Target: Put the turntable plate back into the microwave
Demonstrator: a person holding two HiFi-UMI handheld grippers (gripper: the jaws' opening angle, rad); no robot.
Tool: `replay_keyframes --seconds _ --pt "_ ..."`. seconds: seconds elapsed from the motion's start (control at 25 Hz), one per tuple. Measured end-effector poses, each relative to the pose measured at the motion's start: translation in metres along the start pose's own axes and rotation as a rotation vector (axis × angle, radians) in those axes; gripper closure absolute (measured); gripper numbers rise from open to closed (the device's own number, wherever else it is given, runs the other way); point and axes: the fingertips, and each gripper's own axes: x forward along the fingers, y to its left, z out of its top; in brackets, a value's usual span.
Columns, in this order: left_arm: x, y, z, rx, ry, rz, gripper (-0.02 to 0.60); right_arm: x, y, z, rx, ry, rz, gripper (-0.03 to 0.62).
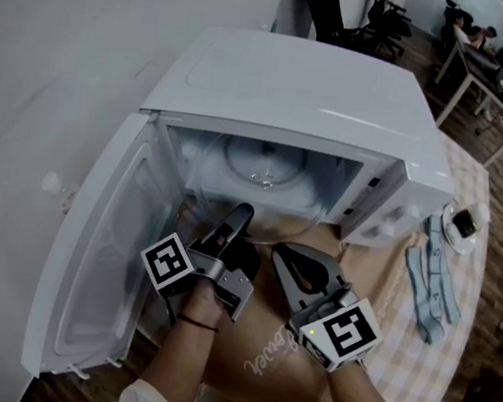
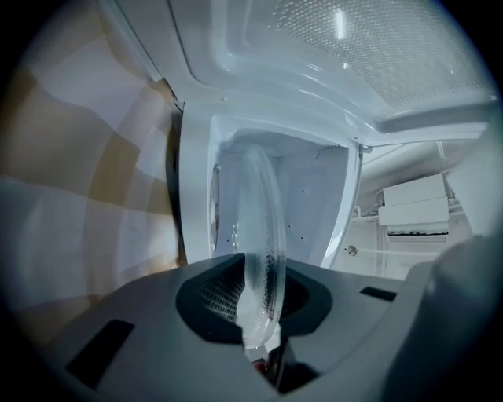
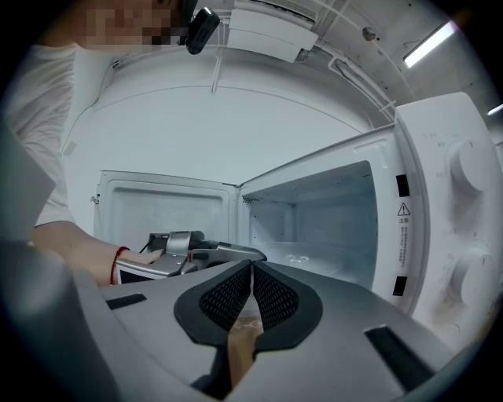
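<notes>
Left gripper (image 2: 261,318) fingers pinching clear round glass turntable plate (image 2: 264,224) inside open white microwave (image 1: 296,81), right gripper (image 3: 250,292) fingers pressed together

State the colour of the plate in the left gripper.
Clear, colourless glass. The turntable plate shows best in the left gripper view.

One microwave (image 1: 304,91) has one door (image 1: 105,249), open to the left. There is one glass turntable plate (image 2: 263,235). There are two grippers, the left gripper (image 1: 244,213) and the right gripper (image 1: 283,254), with two marker cubes, the left cube (image 1: 167,262) and the right cube (image 1: 344,334). The microwave's right panel has two knobs, the upper knob (image 3: 465,165) and the lower knob (image 3: 464,275). One brown sheet (image 1: 257,359) lies near. To the right are one white dish (image 1: 464,223) and what look like two pale blue strips (image 1: 435,282).
</notes>
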Motion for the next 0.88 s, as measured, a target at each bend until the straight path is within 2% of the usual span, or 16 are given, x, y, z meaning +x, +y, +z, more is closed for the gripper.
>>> replay_keyframes --seconds 0.24,0.36,0.68,0.88 --pt "0.012 0.005 0.010 -0.010 -0.015 0.006 0.531 0.002 -0.004 -0.003 -0.020 0.008 -0.013 0.560" --pt "0.015 0.005 0.013 -0.015 -0.019 0.013 0.531 0.005 -0.009 0.000 -0.075 0.028 -0.027 0.560" --pt "0.024 0.004 0.020 -0.012 -0.008 0.031 0.531 0.019 -0.016 0.001 -0.454 0.260 0.036 0.559" --pt "0.029 0.008 0.022 -0.003 -0.012 0.037 0.528 0.034 -0.023 -0.006 -0.768 0.392 0.061 0.557"
